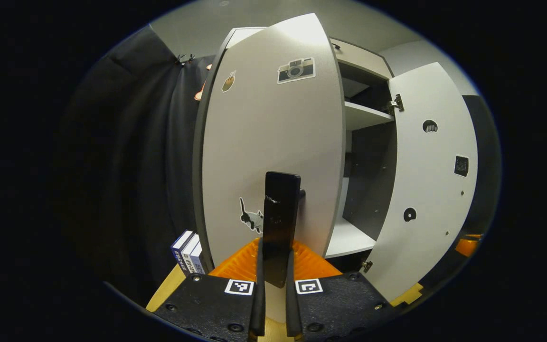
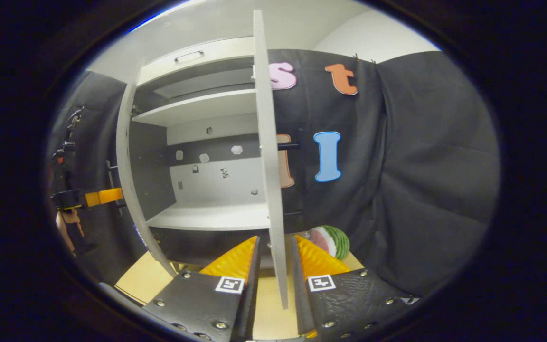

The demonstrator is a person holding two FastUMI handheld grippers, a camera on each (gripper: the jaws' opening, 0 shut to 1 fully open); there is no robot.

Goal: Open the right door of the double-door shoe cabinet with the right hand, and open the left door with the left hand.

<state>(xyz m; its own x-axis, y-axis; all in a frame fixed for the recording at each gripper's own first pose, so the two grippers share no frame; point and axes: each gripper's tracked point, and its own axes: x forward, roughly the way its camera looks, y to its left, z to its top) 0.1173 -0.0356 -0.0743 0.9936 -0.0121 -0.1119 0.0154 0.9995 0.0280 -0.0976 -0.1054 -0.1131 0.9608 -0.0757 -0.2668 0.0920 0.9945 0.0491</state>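
Left gripper view: left claw (image 1: 273, 285) clenched on the dark upright handle (image 1: 280, 228) of the left door (image 1: 273, 142), both fingers pressing its sides, so the door can be drawn outward by the pull.
Left door: swung partly out from the shoe cabinet (image 1: 363, 116); camera and cat stickers show on its front.
Right door, from here: standing wide open past the shelves (image 1: 428, 190), its inner face and hinge visible.
Right gripper view: right door (image 2: 268, 166) seen edge-on, its lower edge running down between the fingers of the right claw (image 2: 276, 285).
Right claw state: appears closed on the door's edge, though whether both fingers actually press the panel is hard to tell at this angle.
Why held so: pinching the thin edge likely keeps the open door steady.
Other hand: left claw seen far off beside the left door (image 2: 131, 166), orange body visible (image 2: 88, 197).
Nearby: books (image 1: 188, 251) on the wooden surface (image 1: 166, 289); a watermelon-like ball (image 2: 333, 241) by the booth wall.
Progress: both doors look open, the left less so.
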